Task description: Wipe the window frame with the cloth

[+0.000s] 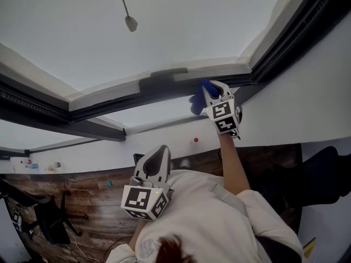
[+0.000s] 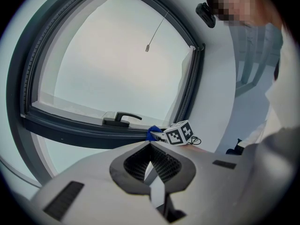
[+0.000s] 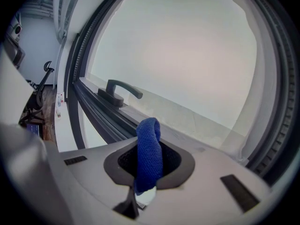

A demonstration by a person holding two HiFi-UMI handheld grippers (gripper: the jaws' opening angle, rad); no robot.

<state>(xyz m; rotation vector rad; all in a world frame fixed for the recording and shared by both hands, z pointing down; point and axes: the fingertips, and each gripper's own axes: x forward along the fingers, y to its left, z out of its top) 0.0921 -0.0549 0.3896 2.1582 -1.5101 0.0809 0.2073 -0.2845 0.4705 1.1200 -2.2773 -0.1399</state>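
**Right fingers clamped on blue cloth at window frame; left fingers shut, empty**

The fingers of my right gripper [image 3: 150,161] are clamped on a folded blue cloth [image 3: 149,135]. The cloth's loop sticks out past my fingertips toward the dark window frame [image 3: 96,114]. The window handle [image 3: 118,90] sits on the frame, ahead and left of those fingers. In the head view the cloth is up against the frame, just beside the handle. The fingers of my left gripper [image 2: 151,153] are together with nothing between them, held low near my chest, well apart from the frame. In the left gripper view, the right gripper's marker cube [image 2: 179,132] shows just beyond my left fingertips. A pull cord [image 2: 147,47] hangs against the glass, well beyond them.
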